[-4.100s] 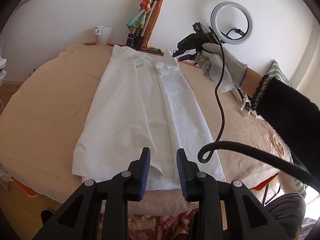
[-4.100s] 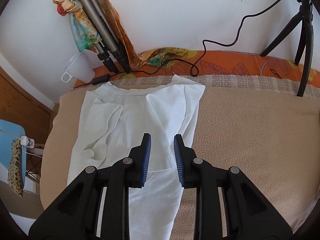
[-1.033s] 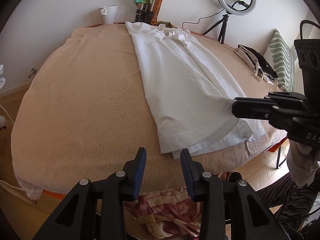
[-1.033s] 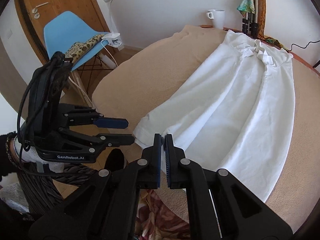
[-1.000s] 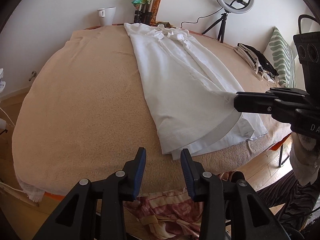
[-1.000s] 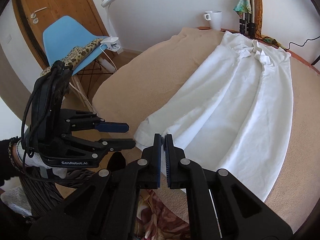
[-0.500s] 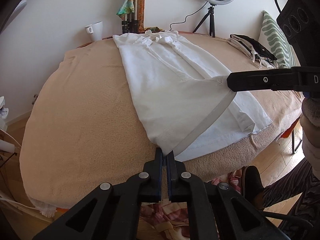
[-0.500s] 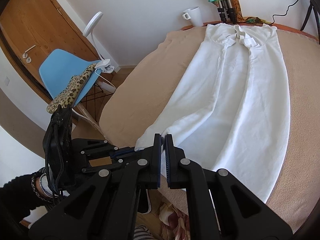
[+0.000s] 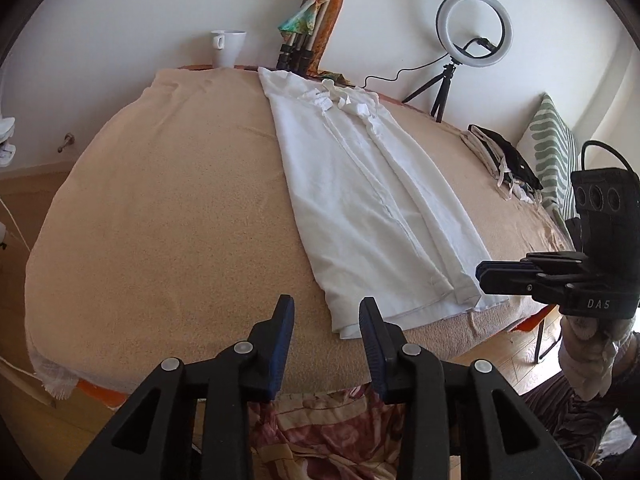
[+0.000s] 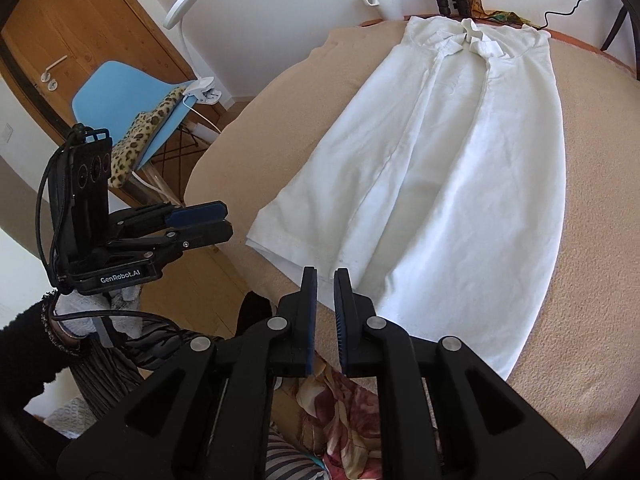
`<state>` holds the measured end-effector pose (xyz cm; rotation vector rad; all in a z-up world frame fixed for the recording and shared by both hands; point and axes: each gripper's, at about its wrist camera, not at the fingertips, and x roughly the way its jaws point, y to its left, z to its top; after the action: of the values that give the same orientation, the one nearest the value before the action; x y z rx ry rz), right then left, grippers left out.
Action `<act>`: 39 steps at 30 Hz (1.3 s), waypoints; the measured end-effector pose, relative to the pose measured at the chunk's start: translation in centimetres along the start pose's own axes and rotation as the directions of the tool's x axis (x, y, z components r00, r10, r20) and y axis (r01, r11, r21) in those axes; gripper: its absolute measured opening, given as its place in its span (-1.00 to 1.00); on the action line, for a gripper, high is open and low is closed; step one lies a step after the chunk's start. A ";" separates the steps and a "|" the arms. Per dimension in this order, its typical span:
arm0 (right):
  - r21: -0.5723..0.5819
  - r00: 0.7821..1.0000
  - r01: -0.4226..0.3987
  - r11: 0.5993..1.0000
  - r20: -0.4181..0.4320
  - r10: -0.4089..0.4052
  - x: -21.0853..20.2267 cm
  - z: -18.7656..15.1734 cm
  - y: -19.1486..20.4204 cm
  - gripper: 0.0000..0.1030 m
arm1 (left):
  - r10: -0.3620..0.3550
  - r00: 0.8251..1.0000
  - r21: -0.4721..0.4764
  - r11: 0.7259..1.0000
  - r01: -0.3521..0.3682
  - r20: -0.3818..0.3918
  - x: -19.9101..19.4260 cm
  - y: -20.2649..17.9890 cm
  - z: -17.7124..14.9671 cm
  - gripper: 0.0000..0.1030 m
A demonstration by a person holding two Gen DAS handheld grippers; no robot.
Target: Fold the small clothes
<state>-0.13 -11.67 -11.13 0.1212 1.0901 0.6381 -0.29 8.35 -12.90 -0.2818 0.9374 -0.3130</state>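
One white garment (image 9: 372, 200) (flat); two hand-held grippers, left (image 9: 325, 316) and right (image 10: 325, 280), released.

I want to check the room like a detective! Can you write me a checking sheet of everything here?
Surface: a tan fuzzy blanket-covered table.
Job's things: a long white garment lies flat, sides folded inward, hem near the front edge.
Clutter: a white ceramic mug at the far edge; a dark and beige folded clothes pile on the right side.
Grippers: left claw open and holding nothing; right claw slightly open and holding nothing.
Cables: a thin black cable runs to the round ring light on a small tripod.
Surroundings: a blue plastic chair, a brown wooden door, a green patterned cushion.
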 end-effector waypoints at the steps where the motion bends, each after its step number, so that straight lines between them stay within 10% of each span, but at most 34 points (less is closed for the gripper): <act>1: 0.009 0.999 0.023 1.000 0.027 -0.023 -0.8 -0.1 -0.4 -0.32 | -0.027 1.000 -0.046 0.999 0.026 -0.010 0.3 0.6 0.3 -0.34; 2: 0.025 0.996 0.063 0.998 0.060 -0.065 -1.7 -0.3 -0.9 -0.06 | -0.047 0.999 -0.082 0.996 0.045 -0.025 0.8 0.9 0.6 -0.34; 8: 0.197 0.959 0.254 0.947 0.075 -0.273 -4.2 -2.0 -5.8 -0.03 | -0.109 0.986 -0.175 0.981 0.085 -0.127 4.0 1.2 0.3 -0.40; 11: 0.305 0.968 0.235 0.923 0.015 -0.252 -3.7 -3.4 -8.6 -0.03 | -0.122 0.983 -0.172 0.980 0.098 -0.135 4.2 0.8 0.4 -0.85; 16: 0.353 0.983 0.166 0.921 0.017 -0.183 -3.7 -4.4 -9.9 -0.05 | -0.130 0.984 -0.167 0.980 0.109 -0.120 3.6 0.4 0.1 -0.98; 20: 0.340 0.993 0.113 0.933 -0.015 -0.115 -2.7 -4.3 -9.7 -0.85 | -0.108 0.990 -0.140 0.986 0.094 -0.093 2.4 0.2 0.0 -0.98; 24: 0.399 0.999 0.040 0.916 0.003 -0.045 -2.6 -4.6 -10.7 -0.85 | -0.108 0.986 -0.125 0.988 0.092 -0.128 3.1 0.3 -0.1 -0.95; 26: 0.423 1.000 0.002 0.906 0.006 -0.005 -2.7 -4.8 -11.0 -0.75 | -0.116 0.986 -0.136 0.986 0.099 -0.121 3.0 0.4 0.0 -0.38; 28: 0.428 1.000 -0.022 0.903 0.007 0.021 -2.8 -5.1 -11.1 -0.71 | -0.117 0.988 -0.157 0.982 0.100 -0.105 2.8 0.8 0.2 -0.30; 33: 0.400 0.999 -0.029 0.916 -0.004 0.033 -2.5 -5.3 -10.8 -0.71 | -0.115 0.980 -0.185 0.979 0.084 -0.164 4.5 1.1 0.4 -0.89; 39: 0.480 0.993 -0.118 0.870 0.036 0.115 -2.4 -5.1 -11.7 -0.88 | -0.154 0.979 -0.196 0.972 0.127 -0.132 3.3 0.7 0.8 -0.97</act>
<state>-0.31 -23.66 -16.30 0.6259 1.2256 0.4597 2.27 7.84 -15.12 -0.5053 1.0960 -0.3807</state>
